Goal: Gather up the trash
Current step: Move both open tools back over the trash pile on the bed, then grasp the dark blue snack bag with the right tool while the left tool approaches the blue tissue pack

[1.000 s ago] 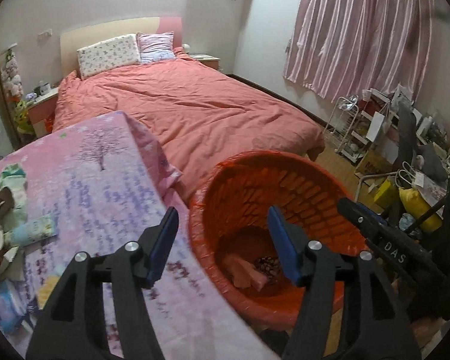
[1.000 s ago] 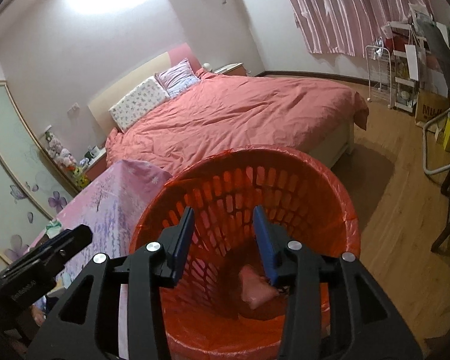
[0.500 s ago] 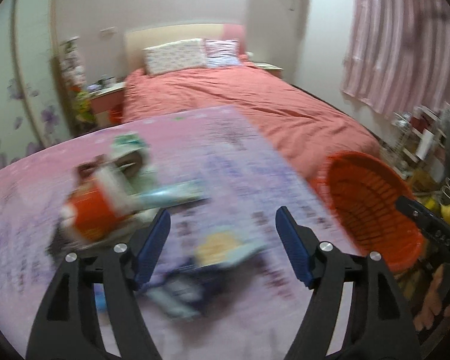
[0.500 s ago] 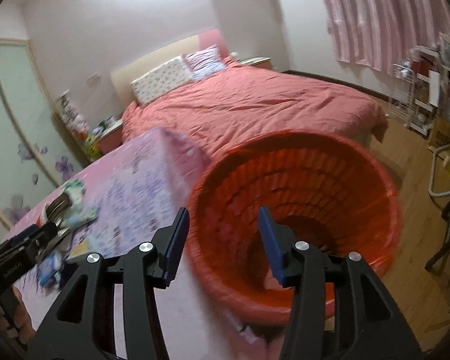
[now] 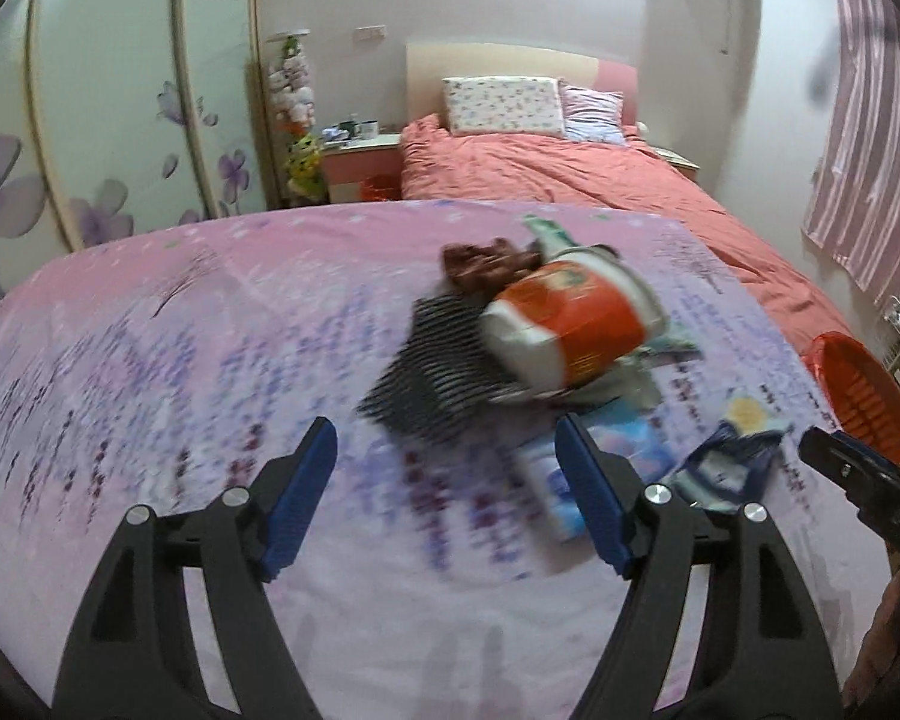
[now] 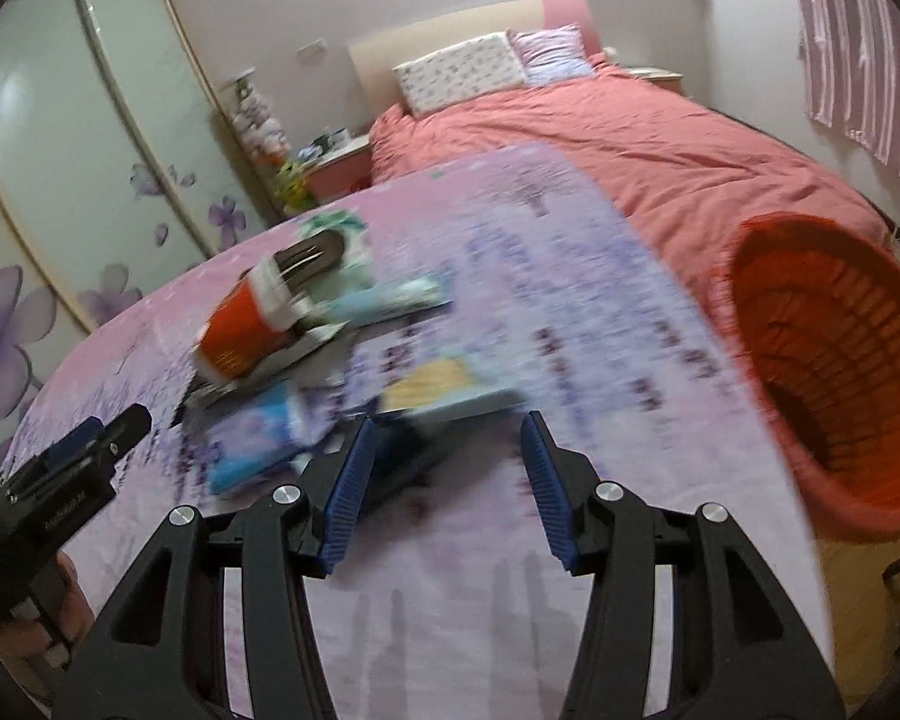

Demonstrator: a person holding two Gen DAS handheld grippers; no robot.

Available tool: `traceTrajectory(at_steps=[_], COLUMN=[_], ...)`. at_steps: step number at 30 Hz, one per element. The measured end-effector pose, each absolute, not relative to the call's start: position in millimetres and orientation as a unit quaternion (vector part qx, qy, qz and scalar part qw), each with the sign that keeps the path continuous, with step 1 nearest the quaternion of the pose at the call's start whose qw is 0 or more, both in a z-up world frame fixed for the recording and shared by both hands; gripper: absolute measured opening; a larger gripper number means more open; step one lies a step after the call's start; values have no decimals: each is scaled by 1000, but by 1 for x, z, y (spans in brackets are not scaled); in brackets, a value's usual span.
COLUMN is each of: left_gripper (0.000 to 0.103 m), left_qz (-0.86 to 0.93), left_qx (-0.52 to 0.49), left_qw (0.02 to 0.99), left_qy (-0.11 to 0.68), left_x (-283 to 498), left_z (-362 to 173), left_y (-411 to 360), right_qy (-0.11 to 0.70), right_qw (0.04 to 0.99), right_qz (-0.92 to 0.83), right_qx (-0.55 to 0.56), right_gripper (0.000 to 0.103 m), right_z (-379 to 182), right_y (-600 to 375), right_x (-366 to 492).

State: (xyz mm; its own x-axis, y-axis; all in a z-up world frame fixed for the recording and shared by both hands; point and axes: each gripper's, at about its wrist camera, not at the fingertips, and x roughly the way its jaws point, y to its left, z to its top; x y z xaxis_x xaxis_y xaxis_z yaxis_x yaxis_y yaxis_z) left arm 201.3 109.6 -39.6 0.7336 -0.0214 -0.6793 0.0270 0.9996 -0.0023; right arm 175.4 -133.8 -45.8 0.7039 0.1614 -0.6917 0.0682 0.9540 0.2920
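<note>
Both tools are held released, nothing gripped: left tool (image 5: 444, 489), right tool (image 6: 444, 483). Trash pile (image 5: 546, 342) is blurred mid-frame on the counter (image 5: 210, 324). Red basket (image 6: 834, 372) is cut off at right.

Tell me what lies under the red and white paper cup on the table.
The red and white paper cup lies tipped on a black ridged tray and crumpled wrappers. A brown piece sits behind it. Whatever is directly beneath the cup is covered and blurred.
</note>
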Motion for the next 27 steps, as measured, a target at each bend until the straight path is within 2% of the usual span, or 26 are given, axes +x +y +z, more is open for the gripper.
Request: traceTrajectory(at_steps=[8, 14, 22, 27], left_gripper=[74, 74, 74, 74], left_qz=[-10, -24, -76, -111], left_qx=[-21, -27, 4, 30], left_qw=[929, 927, 921, 913], left_qy=[369, 373, 381, 391], left_x=[192, 192, 205, 221], left_z=[-46, -51, -60, -70], left_y=[137, 137, 94, 66], right_qy=[429, 424, 416, 415], right_qw=[886, 891, 896, 898], right_qz=[-3, -31, -43, -36], right_qx=[178, 161, 149, 143], right_gripper=[51, 51, 36, 36], right_z=[-65, -73, -71, -72], right_y=[-99, -94, -133, -144], right_x=[193, 206, 198, 193])
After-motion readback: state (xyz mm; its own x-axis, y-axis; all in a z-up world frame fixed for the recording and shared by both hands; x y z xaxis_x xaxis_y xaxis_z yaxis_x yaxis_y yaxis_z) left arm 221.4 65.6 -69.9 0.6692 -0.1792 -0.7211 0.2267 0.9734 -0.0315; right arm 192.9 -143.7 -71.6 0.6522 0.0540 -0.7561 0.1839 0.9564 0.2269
